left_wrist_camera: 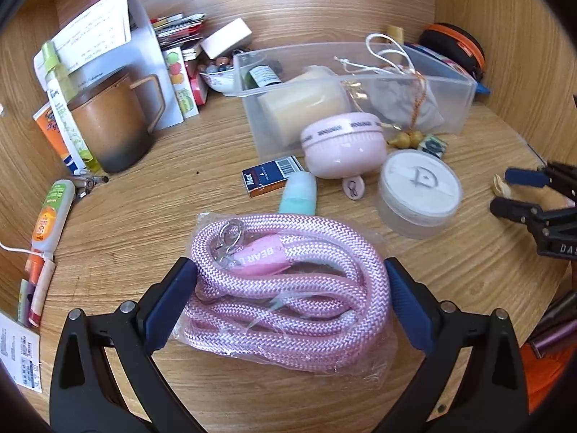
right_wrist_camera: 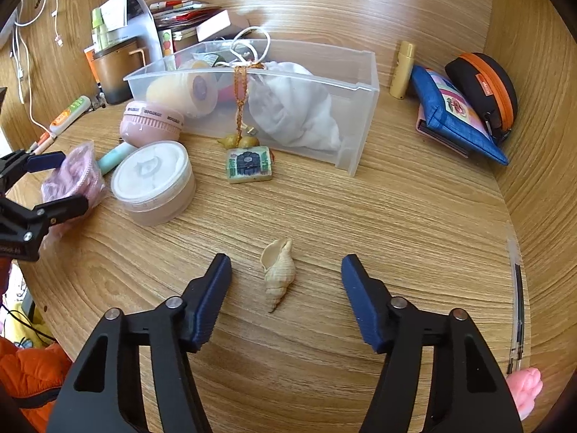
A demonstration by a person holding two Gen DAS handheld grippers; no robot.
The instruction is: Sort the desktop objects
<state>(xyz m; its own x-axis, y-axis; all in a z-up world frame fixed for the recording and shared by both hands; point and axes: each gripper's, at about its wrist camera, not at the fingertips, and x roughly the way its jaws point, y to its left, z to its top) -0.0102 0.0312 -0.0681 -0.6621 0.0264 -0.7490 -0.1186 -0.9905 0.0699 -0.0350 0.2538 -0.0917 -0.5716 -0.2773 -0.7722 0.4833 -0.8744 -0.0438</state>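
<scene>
On the near desk we straddle the shell (right_wrist_camera: 278, 273) with the right gripper (right_wrist_camera: 286, 269) half open and not touching, while the left gripper (left_wrist_camera: 292, 285) holds the bagged rope (left_wrist_camera: 285, 288), whose slick wrap may slip.

Pink herringbone-woven rope (left_wrist_camera: 285, 288); cream, faintly ribbed shell (right_wrist_camera: 278, 270); wood-grain desk (right_wrist_camera: 360, 216).

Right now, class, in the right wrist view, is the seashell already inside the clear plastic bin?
No, the seashell lies on the wooden desk between the right gripper's open fingers, apart from the clear plastic bin.

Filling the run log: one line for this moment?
left gripper: shut on bagged pink rope | right gripper: open around seashell, fingers not touching | bin: on desk
</scene>
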